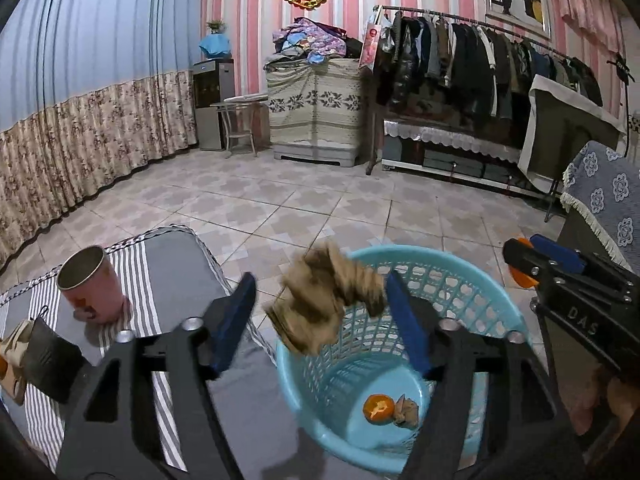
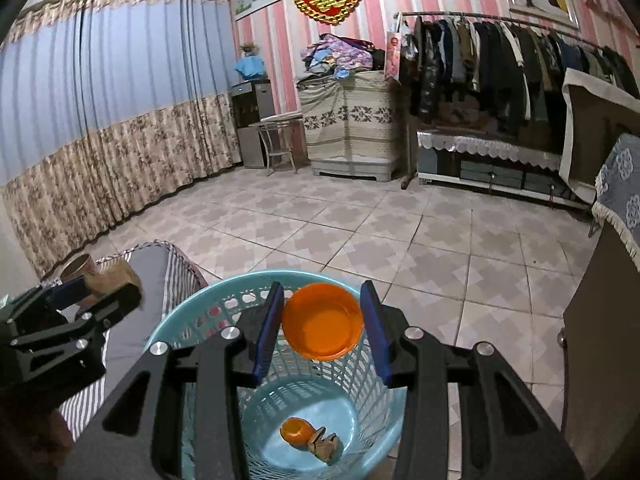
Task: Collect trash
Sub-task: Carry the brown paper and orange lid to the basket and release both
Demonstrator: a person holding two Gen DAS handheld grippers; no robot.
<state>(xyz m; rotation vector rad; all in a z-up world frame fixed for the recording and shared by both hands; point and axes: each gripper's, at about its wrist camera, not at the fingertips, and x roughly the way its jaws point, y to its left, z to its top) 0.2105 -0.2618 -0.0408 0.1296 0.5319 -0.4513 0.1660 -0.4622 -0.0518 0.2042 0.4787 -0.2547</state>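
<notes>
Trash wad [image 1: 326, 304], crumpled brown paper and motion-blurred, sits loose between the wide-open left fingers [image 1: 320, 320] over the blue basket [image 1: 496, 304] rim, while the right fingers [image 2: 323, 330] clamp an orange bowl [image 2: 322, 320] above it.
</notes>
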